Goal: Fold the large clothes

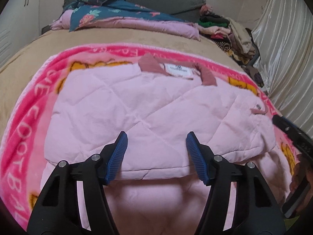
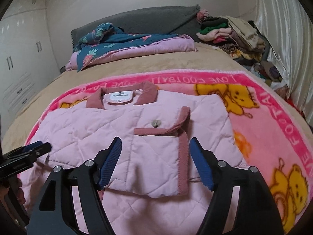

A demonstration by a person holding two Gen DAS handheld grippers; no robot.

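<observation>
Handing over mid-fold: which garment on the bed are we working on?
On the tan bed lies a bright pink cartoon blanket. The garment on it is the pale pink quilted jacket, unlike the blankets and clothes heaped behind, with dusty-rose collar and button.

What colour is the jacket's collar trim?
Dusty rose, darker than the pale pink quilted jacket; the collar shows best in the right wrist view.

Your grippers' arms are covering the pink jacket's (image 2: 137, 152) near hem; its collar label (image 1: 179, 69) is reading too small.
</observation>
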